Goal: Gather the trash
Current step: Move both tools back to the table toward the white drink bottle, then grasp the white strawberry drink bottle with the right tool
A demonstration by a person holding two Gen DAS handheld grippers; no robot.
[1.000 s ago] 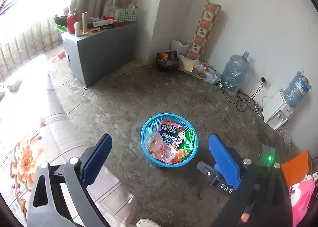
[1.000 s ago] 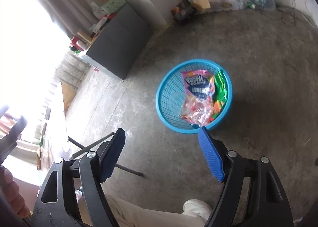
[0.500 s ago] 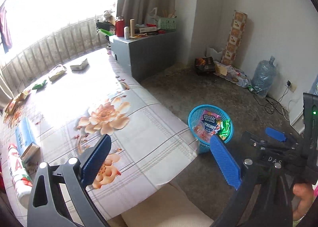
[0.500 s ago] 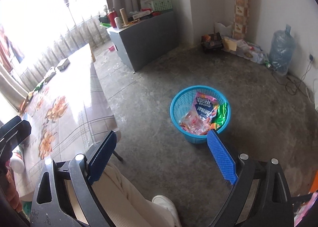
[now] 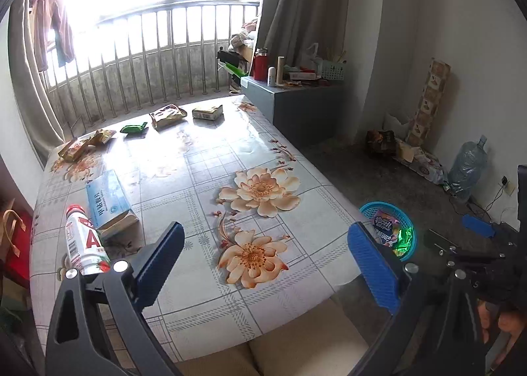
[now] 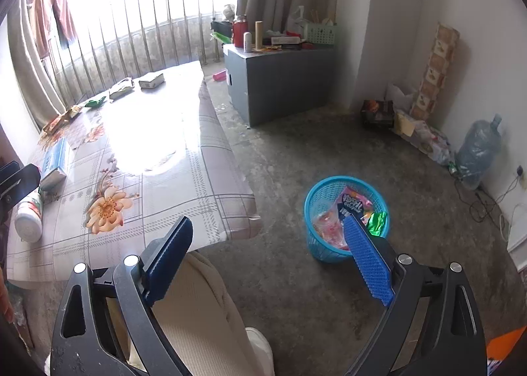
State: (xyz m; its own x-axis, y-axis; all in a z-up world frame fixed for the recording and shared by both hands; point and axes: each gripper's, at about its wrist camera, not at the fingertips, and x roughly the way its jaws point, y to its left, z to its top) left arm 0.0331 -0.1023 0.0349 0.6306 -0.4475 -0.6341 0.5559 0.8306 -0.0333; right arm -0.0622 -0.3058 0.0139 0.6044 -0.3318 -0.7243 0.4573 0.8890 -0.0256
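A: Tongs first. We see the left gripper (image 5: pixel 266 264) spread wide over the table (image 5: pixel 204 158), its ribbed blue pads (image 5: pixel 374 272) holding nothing. The right gripper (image 6: pixel 268 260) is equally wide and empty, above bare concrete floor (image 6: pixel 296 152) and a cream trouser leg (image 6: pixel 197 303).

B: Surfaces, then. We note a glossy, flower-printed cloth on the table, catching strong window glare. The basket (image 6: pixel 313 211) is round, blue plastic mesh, standing on the rough grey floor just off the table's corner.

A: We count crinkled foil wrappers (image 6: pixel 354 208) already inside it: one pink, one green, one clear.

B: And the trash on the table?

A: We find flat snack packets along the far edge: a green one (image 5: pixel 133 129), a tan one (image 5: pixel 166 115), a small carton (image 5: pixel 207 111), and yellowish packets (image 5: pixel 84 144) at the far left corner. All lie well apart from the left gripper's open jaws.

B: Nearer items?

A: We see a long blue box (image 5: pixel 107 203) and, touching its near end, a white bottle (image 5: pixel 84 242) lying on its side, just beside the left gripper's left pad. The basket appears behind the right pad in both views.
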